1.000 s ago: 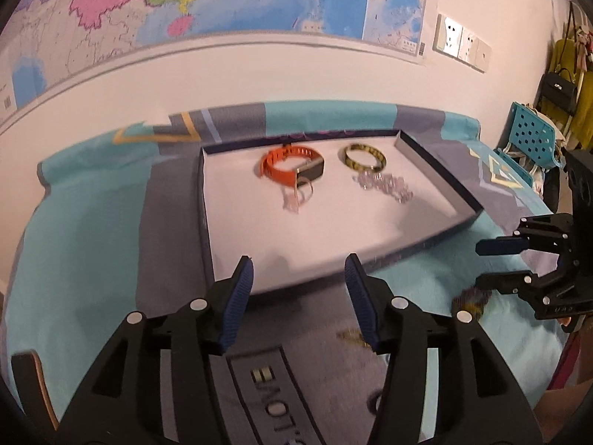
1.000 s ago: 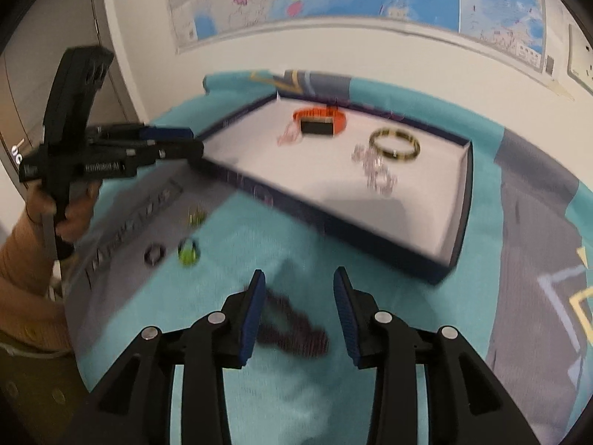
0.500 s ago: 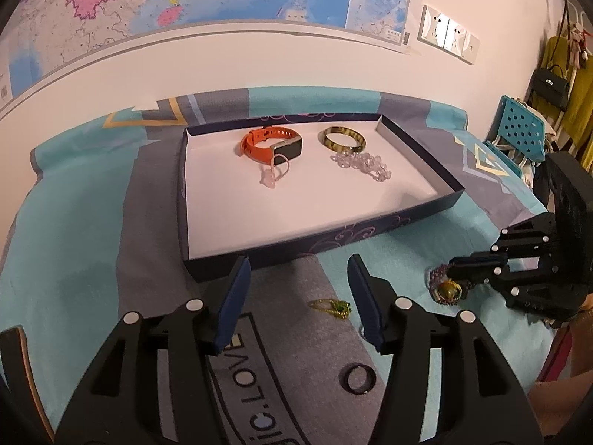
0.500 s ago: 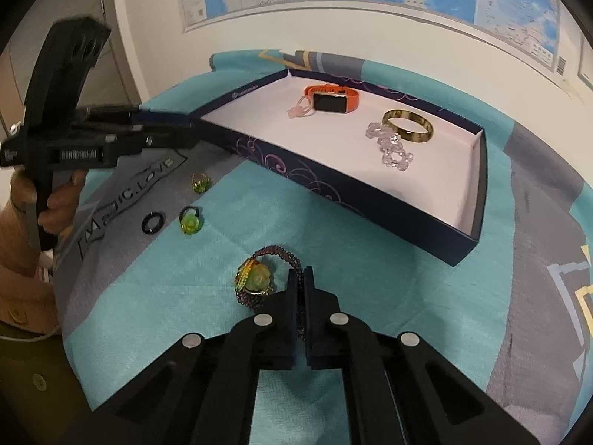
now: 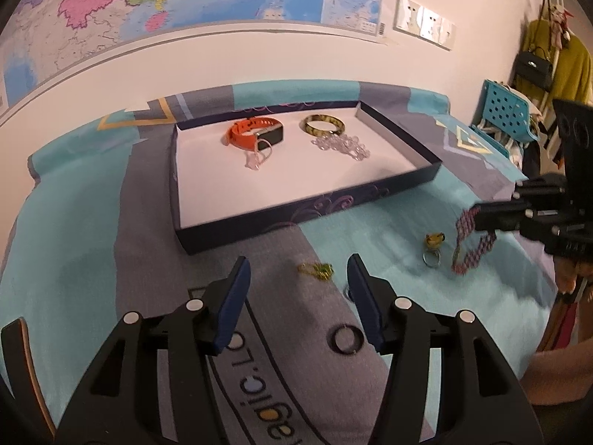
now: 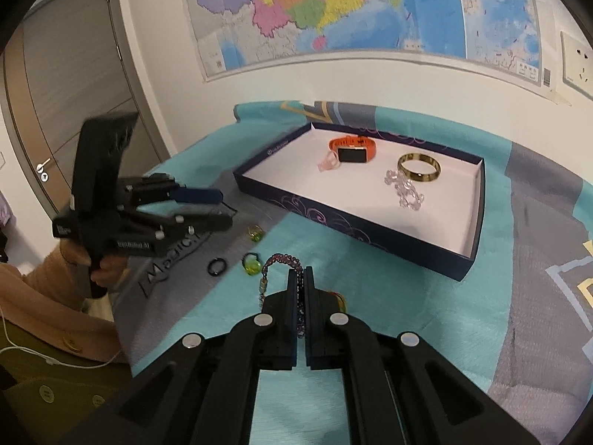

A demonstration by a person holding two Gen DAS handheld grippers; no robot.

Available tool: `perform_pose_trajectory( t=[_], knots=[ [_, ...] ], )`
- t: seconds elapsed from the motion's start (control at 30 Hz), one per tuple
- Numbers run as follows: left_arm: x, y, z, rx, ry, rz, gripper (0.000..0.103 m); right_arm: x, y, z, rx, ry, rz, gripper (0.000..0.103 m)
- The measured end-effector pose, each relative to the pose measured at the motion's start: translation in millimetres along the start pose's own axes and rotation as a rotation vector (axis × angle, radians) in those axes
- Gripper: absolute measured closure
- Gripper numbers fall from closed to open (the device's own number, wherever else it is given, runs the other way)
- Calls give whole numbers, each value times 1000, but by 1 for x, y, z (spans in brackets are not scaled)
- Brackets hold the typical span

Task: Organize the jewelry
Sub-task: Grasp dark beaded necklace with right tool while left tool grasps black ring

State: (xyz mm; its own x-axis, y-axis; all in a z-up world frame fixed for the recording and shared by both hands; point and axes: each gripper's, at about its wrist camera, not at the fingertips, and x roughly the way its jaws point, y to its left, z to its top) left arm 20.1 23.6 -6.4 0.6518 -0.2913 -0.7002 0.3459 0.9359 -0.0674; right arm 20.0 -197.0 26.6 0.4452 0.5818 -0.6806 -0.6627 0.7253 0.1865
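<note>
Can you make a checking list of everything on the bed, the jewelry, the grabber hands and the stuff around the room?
Surface: teal and grey bedspread.
Job's things: open tray holds an orange watch, a gold bangle, a clear bead bracelet and a small pink piece. On the bedspread: black ring, green-gold trinket, yellow-green ring.
Clutter: nothing seen.
Grippers: left gripper open, holding nothing; right gripper shut on the purple beaded bracelet, lifted off the bedspread.
Cables: thin white cable by the person's sleeve.
Surroundings: wall map, door, wall sockets, blue chair, hanging bag.
</note>
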Motion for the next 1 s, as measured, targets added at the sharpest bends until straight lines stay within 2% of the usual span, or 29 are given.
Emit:
perform_pose_trajectory(
  t=[0.57,0.67,0.8,0.9,1.0],
  knots=[
    [5,-19,-33,37,80,-40,54,7,-3,-5,65,1,18,102],
    [5,-23,-37,40,90,-40,58,9,-4,-6,72,5,24,102],
    [5,-31,-39,59,97,-30,60,12,-5,-8,84,9,29,101],
    [5,-34,-40,69,99,-11,66,14,-4,-9,88,10,33,101],
    [5,-36,-39,81,98,20,80,14,-5,-8,93,8,33,101]
  ],
)
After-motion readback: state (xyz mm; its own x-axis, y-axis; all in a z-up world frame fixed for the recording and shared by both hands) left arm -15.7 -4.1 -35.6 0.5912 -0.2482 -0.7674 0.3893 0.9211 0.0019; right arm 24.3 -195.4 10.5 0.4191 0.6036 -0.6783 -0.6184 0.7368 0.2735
